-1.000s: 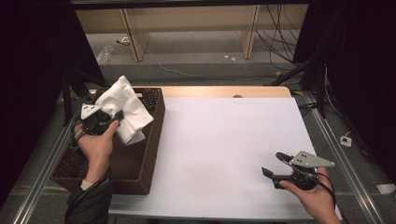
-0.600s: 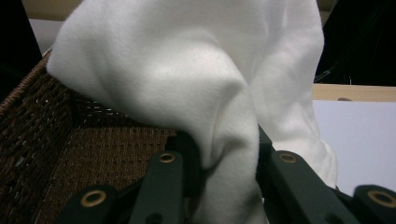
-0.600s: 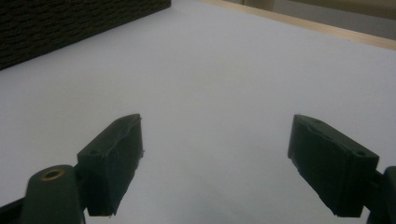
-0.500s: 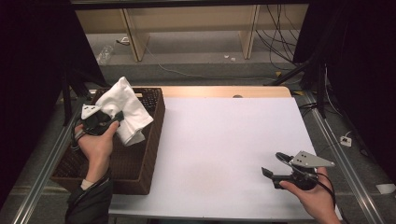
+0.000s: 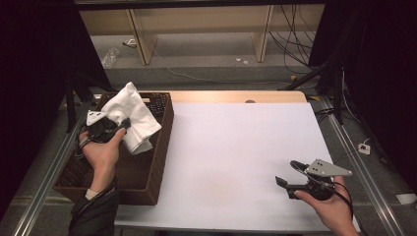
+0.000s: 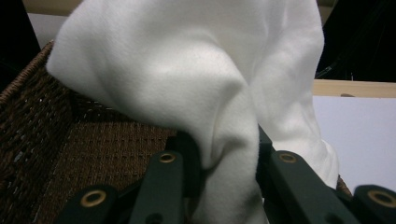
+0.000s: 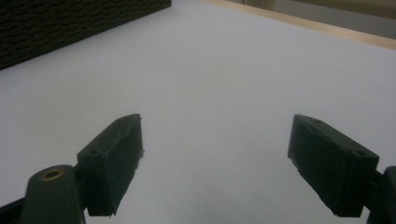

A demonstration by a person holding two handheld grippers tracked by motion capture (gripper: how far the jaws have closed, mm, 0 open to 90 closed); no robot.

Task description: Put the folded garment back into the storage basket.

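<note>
Left claw (image 5: 124, 126): clamped on a fold of the white cloth (image 5: 132, 117); cloth is held above the woven basket (image 5: 147, 172)
Right claw (image 5: 287, 173): jaws wide apart, nothing held; hovering low over the worktop (image 5: 236, 147)
Step advice: cloth should be lifted clear of the rim before being carried over
Materials: cloth soft, fleecy, bunched; basket dark, coarse, rectangular; worktop smooth, white

One white cloth (image 5: 132, 115), one dark wicker basket (image 5: 147, 172), two hand-held grippers, left (image 5: 120, 125) and right (image 5: 286, 174), and one white surface (image 5: 236, 147).
</note>
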